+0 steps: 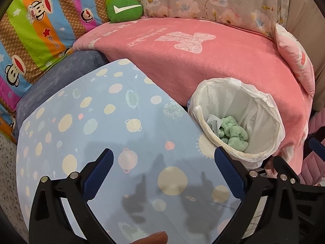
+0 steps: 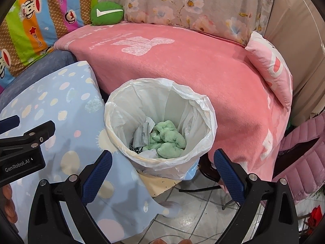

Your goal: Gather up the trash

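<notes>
A small bin (image 2: 195, 105) lined with a white plastic bag stands between the table and the sofa. Inside it lie a crumpled green cloth (image 2: 168, 138) and some grey-white paper scraps (image 2: 142, 136). My right gripper (image 2: 162, 170) hangs open just above and in front of the bin, nothing between its fingers. My left gripper (image 1: 164, 170) is open over the pale blue tablecloth (image 1: 91, 122), with the bin (image 1: 264, 105) to its right and the green cloth (image 1: 233, 134) visible inside. The left gripper's body shows at the left edge of the right wrist view.
A pink blanket (image 2: 182, 61) covers the sofa behind the bin, with a pink cushion (image 2: 272, 69) at its right and a green round pillow (image 2: 106, 13) at the back. A striped cartoon quilt (image 1: 40, 30) lies left. Tiled floor (image 2: 193, 209) and a pink jacket (image 2: 304, 162) are lower right.
</notes>
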The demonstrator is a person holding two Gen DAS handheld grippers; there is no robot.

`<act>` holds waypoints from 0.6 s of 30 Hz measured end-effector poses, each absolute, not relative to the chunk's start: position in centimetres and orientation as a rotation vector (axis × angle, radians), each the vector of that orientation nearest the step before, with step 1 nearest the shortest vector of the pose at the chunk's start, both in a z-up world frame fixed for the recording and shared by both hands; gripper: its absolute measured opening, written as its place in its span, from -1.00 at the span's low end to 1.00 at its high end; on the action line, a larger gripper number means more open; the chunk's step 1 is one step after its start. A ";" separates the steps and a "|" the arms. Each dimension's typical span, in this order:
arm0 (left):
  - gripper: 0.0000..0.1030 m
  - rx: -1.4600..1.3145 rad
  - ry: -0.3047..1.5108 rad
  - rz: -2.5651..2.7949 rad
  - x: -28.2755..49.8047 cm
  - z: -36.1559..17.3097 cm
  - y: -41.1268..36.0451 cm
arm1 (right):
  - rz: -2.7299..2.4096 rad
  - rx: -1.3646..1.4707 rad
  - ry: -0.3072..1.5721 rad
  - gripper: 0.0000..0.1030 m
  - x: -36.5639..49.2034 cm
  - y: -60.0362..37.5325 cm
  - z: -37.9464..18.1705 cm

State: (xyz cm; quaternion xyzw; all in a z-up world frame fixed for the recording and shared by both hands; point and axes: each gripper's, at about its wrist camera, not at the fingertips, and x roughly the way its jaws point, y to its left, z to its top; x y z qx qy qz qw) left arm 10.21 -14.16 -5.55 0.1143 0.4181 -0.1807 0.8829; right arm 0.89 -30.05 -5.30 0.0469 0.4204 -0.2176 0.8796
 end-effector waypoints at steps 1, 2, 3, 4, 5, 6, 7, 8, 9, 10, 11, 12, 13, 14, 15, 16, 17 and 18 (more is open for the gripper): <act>0.85 0.237 0.869 -0.376 10.2 -5.6 -14.2 | -0.454 0.099 0.876 0.87 0.8 -30.1 -5.3; 0.85 0.237 0.868 -0.374 10.1 -5.6 -14.2 | -0.455 0.096 0.876 0.87 0.8 -30.1 -5.3; 0.85 0.237 0.868 -0.372 10.0 -5.6 -14.3 | -0.454 0.096 0.876 0.87 0.8 -30.1 -5.3; 0.85 0.236 0.869 -0.371 10.0 -5.6 -14.3 | -0.453 0.099 0.877 0.87 0.8 -30.2 -5.3; 0.85 0.236 0.868 -0.372 10.0 -5.6 -14.3 | -0.454 0.098 0.876 0.87 0.8 -30.1 -5.3; 0.85 0.237 0.867 -0.371 10.0 -5.6 -14.3 | -0.454 0.098 0.876 0.87 0.9 -30.1 -5.3; 0.85 0.239 0.866 -0.371 9.9 -5.6 -14.3 | -0.455 0.099 0.877 0.87 0.8 -30.2 -5.4; 0.85 0.241 0.866 -0.371 9.9 -5.6 -14.4 | -0.458 0.099 0.878 0.87 0.8 -30.2 -5.4; 0.85 0.243 0.864 -0.370 9.8 -5.5 -14.4 | -0.463 0.097 0.879 0.87 0.7 -30.3 -5.4; 0.85 0.245 0.863 -0.369 9.7 -5.5 -14.5 | -0.463 0.099 0.878 0.87 0.6 -30.3 -5.4; 0.85 0.246 0.862 -0.368 9.7 -5.5 -14.5 | -0.462 0.102 0.877 0.87 0.6 -30.4 -5.4; 0.85 0.247 0.861 -0.369 9.6 -5.5 -14.5 | -0.460 0.104 0.876 0.87 0.5 -30.4 -5.4; 0.85 0.248 0.860 -0.369 9.6 -5.5 -14.5 | -0.460 0.104 0.874 0.87 0.5 -30.4 -5.3; 0.85 0.248 0.859 -0.368 9.5 -5.5 -14.6 | -0.460 0.102 0.873 0.87 0.4 -30.3 -5.3; 0.85 0.248 0.858 -0.366 9.5 -5.4 -14.6 | -0.460 0.101 0.873 0.87 0.4 -30.3 -5.3; 0.85 0.248 0.859 -0.364 9.5 -5.5 -14.6 | -0.459 0.101 0.874 0.87 0.4 -30.3 -5.3; 0.85 0.247 0.862 -0.365 9.5 -5.5 -14.6 | -0.460 0.101 0.873 0.87 0.4 -30.3 -5.3; 0.85 0.244 0.866 -0.366 9.5 -5.5 -14.6 | -0.460 0.102 0.873 0.87 0.4 -30.3 -5.3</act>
